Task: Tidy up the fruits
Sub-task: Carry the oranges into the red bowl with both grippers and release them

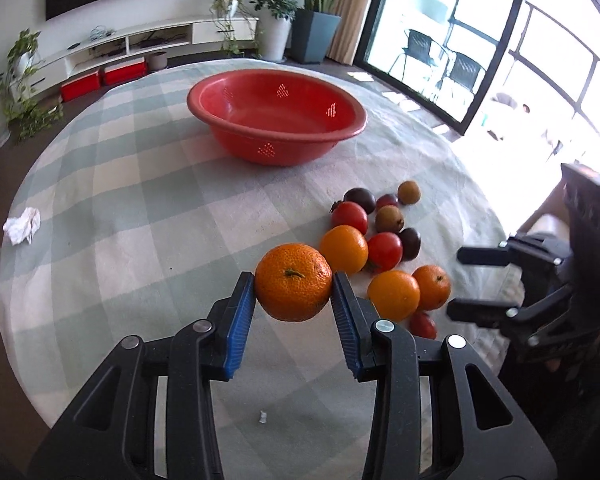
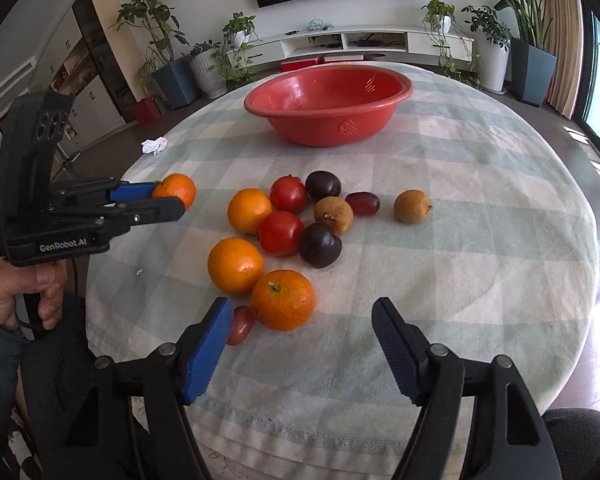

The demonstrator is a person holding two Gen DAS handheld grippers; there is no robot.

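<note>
My left gripper (image 1: 293, 286) is shut on an orange (image 1: 293, 287) and holds it above the checked tablecloth; it also shows in the right wrist view (image 2: 180, 200) with the orange (image 2: 176, 189). My right gripper (image 2: 302, 322) is open and empty, just in front of an orange (image 2: 283, 299) and a small red fruit (image 2: 241, 323). A pile of fruit lies on the cloth: oranges (image 2: 236, 266), tomatoes (image 2: 281, 233), dark plums (image 2: 320, 245), brown fruits (image 2: 412, 206). A red perforated bowl (image 1: 276, 116) stands empty at the far side, also seen in the right wrist view (image 2: 328, 106).
A crumpled white tissue (image 1: 22, 225) lies at the table's left edge. A small white scrap (image 1: 263, 417) lies near the front. The round table (image 2: 480, 240) ends close on all sides. Potted plants and a TV shelf stand beyond.
</note>
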